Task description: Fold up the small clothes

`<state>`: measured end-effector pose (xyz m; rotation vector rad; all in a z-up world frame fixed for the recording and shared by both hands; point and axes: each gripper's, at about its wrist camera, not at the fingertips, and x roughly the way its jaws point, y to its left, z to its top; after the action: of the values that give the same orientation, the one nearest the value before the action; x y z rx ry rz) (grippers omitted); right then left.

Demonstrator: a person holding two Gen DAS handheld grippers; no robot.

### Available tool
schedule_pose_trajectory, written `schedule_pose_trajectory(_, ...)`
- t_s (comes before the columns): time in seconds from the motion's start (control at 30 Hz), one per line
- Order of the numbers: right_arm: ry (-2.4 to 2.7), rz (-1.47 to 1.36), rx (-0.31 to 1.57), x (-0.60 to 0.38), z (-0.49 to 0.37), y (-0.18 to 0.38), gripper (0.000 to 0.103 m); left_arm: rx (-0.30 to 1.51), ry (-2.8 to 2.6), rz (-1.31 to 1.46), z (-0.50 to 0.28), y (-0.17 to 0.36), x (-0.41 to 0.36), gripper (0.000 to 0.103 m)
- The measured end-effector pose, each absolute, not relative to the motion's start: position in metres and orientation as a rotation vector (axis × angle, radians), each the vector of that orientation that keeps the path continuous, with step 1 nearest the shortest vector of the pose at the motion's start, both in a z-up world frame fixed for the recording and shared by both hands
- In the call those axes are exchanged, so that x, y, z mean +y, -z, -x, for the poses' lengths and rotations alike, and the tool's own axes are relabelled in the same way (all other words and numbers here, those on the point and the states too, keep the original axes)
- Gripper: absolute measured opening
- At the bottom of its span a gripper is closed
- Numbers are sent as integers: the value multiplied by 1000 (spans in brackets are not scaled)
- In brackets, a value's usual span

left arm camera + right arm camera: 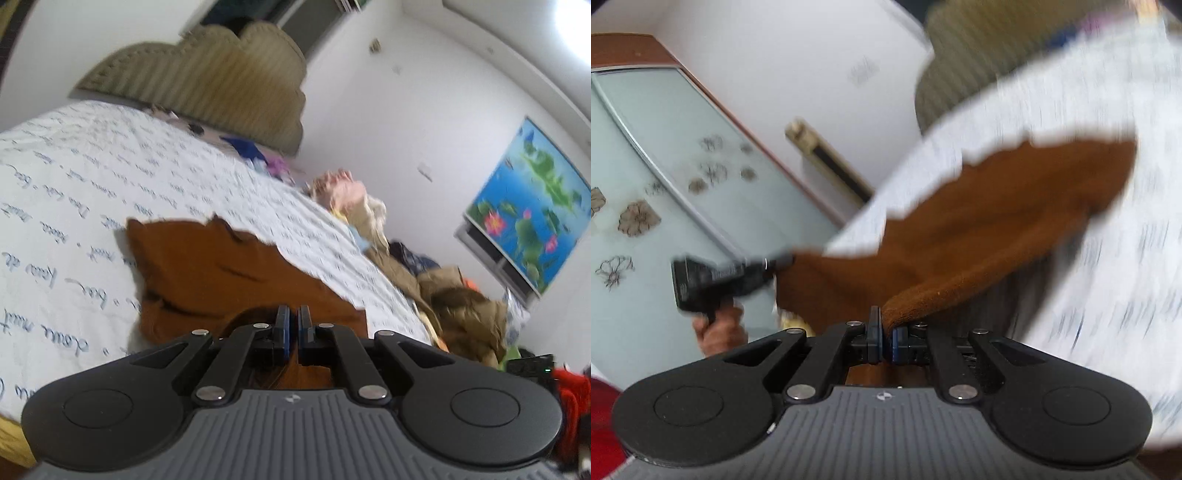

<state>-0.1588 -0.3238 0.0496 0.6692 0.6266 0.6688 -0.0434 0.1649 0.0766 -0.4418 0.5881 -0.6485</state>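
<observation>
Two grippers are both on the brown cloth (979,229). Your right gripper (886,332) has its jaws pinched nearly together on a rolled edge of the cloth, which bunches up just at 1 o'clock of the fingertips and runs away toward 1 o'clock across the bedsheet (1108,277). Your left gripper (293,325) shows its jaws almost together with only a thin slit between them; from its own camera you cannot tell whether fabric sits in that slit, but the right wrist view shows that gripper (775,264) at 9 o'clock, its tip meeting a corner of the cloth and pulling it taut. Your left hand (720,328) grips its handle below.

From the left wrist view the cloth (221,273) lies rumpled on the script-printed sheet (92,177), spreading from the fingertips out to 11 o'clock. Beyond it, at 12 o'clock, stands the scalloped headboard (221,81). More clothes (424,269) are heaped along the bed's edge at 2 to 3 o'clock, and a lotus picture (532,206) hangs on the wall at 2 o'clock. In the right wrist view a flowered glass door (665,184) fills 10 o'clock.
</observation>
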Motion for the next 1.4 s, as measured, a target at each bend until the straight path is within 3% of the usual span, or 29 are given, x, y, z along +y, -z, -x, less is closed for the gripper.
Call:
schedule_pose_trajectory(0.1,-504,-552,594,-343,135,-62,11,613,534,369,31,-67,155,4)
schedule_pose_trajectory(0.2,-248,-453,668,-351,103,-38,16,696,460,306,13,-38,142,4)
schedule_pose_trajectory(0.3,-134,-478,776,-350,89,0,39,822,499,332,0,-7,140,4)
schedule_pose_trajectory(0.37,-168,-596,762,-360,105,13,60,844,566,345,5,2,143,4)
schedule_pose_trajectory(0.43,-165,-655,726,-366,126,19,70,837,602,327,14,2,147,10)
schedule_pose_trajectory(0.47,-157,-670,716,-370,133,20,70,832,609,319,19,1,150,14)
schedule_pose_trajectory(0.5,-156,-680,716,-372,143,23,70,831,616,315,22,1,153,30)
schedule_pose_trajectory(0.53,-168,-690,722,-366,145,24,70,830,626,314,26,3,157,61)
schedule_pose_trajectory(0.6,-211,-712,742,-361,153,32,70,793,652,337,37,7,163,89)
schedule_pose_trajectory(0.63,-226,-712,748,-360,157,34,70,768,674,362,42,7,166,89)
schedule_pose_trajectory(0.73,-254,-676,749,-344,151,34,69,773,785,440,46,14,161,89)
schedule_pose_trajectory(0.77,-261,-666,749,-341,147,34,62,789,800,441,46,18,154,89)
schedule_pose_trajectory(0.8,-269,-654,756,-338,143,33,52,807,797,409,45,21,145,89)
schedule_pose_trajectory(0.83,-277,-648,773,-335,136,35,29,819,779,345,44,25,134,88)
schedule_pose_trajectory(0.87,-275,-646,792,-333,133,35,12,822,762,278,45,28,124,81)
schedule_pose_trajectory(0.9,-278,-640,803,-331,131,35,13,822,745,210,46,29,115,39)
schedule_pose_trajectory(0.93,-276,-628,801,-329,131,34,13,835,726,159,46,31,109,8)
schedule_pose_trajectory(1.03,-296,-636,759,-332,144,20,12,824,745,176,50,20,115,6)
schedule_pose_trajectory(1.27,-434,-684,537,-340,184,-49,12,552,817,253,76,-60,132,6)
schedule_pose_trajectory(1.4,-458,-679,509,-337,182,-62,12,549,803,331,72,-68,134,6)
